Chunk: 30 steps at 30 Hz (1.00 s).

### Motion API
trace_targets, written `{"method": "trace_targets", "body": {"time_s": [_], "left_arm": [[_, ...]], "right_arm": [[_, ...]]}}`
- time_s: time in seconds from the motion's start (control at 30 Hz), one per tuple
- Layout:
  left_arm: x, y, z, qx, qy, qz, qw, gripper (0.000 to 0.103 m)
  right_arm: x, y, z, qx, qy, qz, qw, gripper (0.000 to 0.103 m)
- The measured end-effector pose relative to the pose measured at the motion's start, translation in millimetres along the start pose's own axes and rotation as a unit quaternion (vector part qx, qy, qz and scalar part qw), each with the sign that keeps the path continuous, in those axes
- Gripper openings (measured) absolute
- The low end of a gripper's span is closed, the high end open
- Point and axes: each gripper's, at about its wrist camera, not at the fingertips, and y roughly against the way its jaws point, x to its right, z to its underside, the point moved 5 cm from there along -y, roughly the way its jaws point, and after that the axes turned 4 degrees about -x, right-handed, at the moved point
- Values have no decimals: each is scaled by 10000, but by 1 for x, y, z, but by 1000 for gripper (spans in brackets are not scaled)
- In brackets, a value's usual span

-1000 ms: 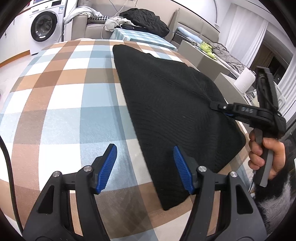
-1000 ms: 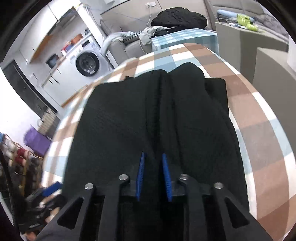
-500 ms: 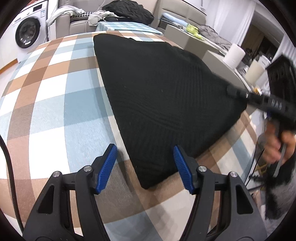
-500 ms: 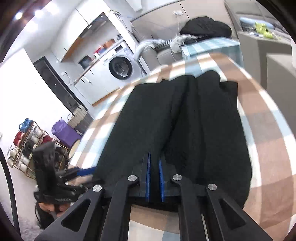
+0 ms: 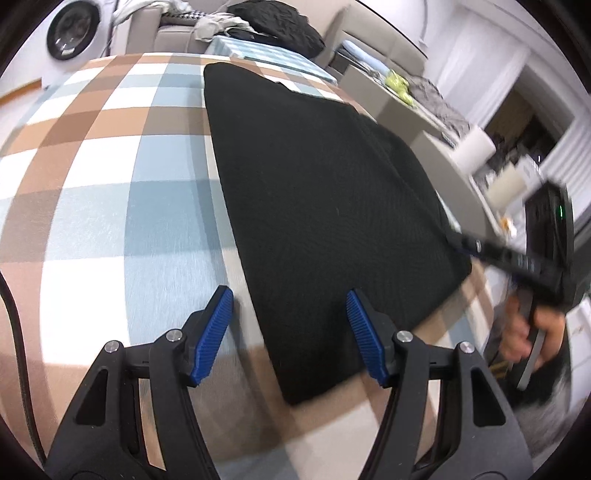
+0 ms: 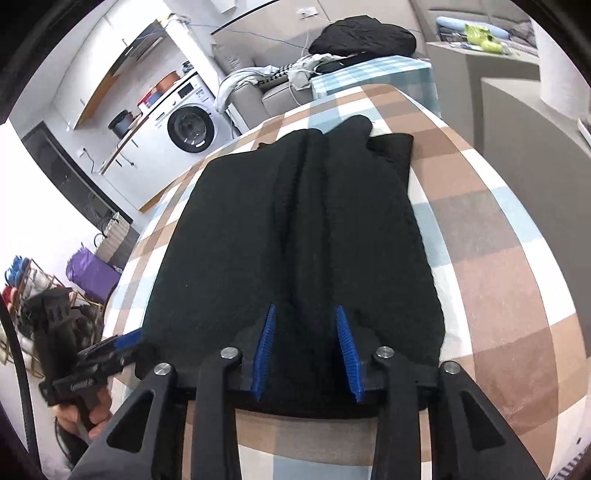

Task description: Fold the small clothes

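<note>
A black knit garment lies flat on the checked tablecloth, folded into a long shape. My left gripper stands open, its blue fingers astride the garment's near corner without pressing it. In the right wrist view the garment shows a raised ridge down its middle. My right gripper is at its near edge; the jaws are opening, with cloth between the pads but not pinched. The right gripper shows blurred at the garment's right edge, held by a hand. The left gripper shows at the lower left.
The tablecloth ends close behind both grippers. Beyond the table are a washing machine, a sofa piled with clothes, a grey cabinet with a white roll, and a purple bag by a rack.
The right gripper's jaws closed tight on the garment's ridge half a second ago and have since parted. The left gripper shifted right, so the garment's corner now lies between its fingers.
</note>
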Motion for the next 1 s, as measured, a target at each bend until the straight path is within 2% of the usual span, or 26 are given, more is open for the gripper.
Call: {"method": "trace_targets", "body": {"time_s": [0.2,0.27,0.33,0.4,0.5,0.6,0.8,0.9,1.0], "left_arm": [[-1,-22,-33,112,224,95,9996,61],[1,-28,-41,158,296,47,9994,57],[-3,-33,-45,195,411,-147,9989,22],[-6,-33,-47,234,466,-109,9986,14],[-7,-28,-47,342,424,-223,9983,8],[-14,-17,-44,399,378,-316,9980,8],[-45,12,-26,393,467,-530,9967,8],[-50,20,-23,393,491,-509,9967,10],[-50,25,-22,363,462,-563,9967,13]], "right_arm": [[6,-1,5,8,-36,-88,10000,35],[5,-3,6,-28,-26,-139,9999,36],[5,-7,9,-75,-40,-191,9998,36],[5,-9,11,-50,-59,-258,9996,36],[0,-10,14,-37,49,-216,9997,36],[-5,-14,15,-189,54,-384,9991,36],[-45,-27,30,-864,564,-839,9911,37],[-56,-34,20,-839,723,-895,9898,44],[-55,-52,-2,-781,586,-854,9916,44]]}}
